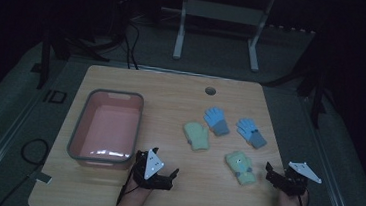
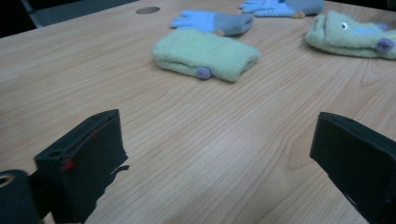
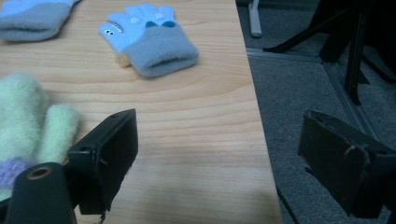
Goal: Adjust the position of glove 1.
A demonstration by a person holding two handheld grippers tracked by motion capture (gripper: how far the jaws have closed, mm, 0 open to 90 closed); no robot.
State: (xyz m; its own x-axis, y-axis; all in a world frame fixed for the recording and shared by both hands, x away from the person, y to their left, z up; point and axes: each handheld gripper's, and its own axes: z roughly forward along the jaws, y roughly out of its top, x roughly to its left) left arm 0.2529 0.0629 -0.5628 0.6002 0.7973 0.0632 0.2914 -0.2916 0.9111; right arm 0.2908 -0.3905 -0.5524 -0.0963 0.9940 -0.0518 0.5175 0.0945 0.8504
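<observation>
Dim room, grey carpet (image 1: 215, 60)

Two green mittens (image 1: 196, 136) (image 1: 240, 167), two blue gloves (image 1: 216, 120) (image 1: 251, 132), one pink bin (image 1: 79, 124), one wooden table (image 1: 171, 94).

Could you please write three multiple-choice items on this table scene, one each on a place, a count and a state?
1. Where does the pink plastic bin with the grey rim stand on the wooden table?
A. on its left part
B. on its right edge
C. between the gloves

2. How many small knitted gloves lie on the table?
A. two
B. four
C. six

3. How do the jaws of the left gripper and the right gripper stand?
A. both shut on gloves
B. both open and empty
C. one shut on the bin

Answers:
1 A, the bin sits left of all the gloves.
2 B, two pale green mittens and two blue gloves with grey cuffs.
3 B, each gripper view shows bare table between wide-apart jaws.
</observation>
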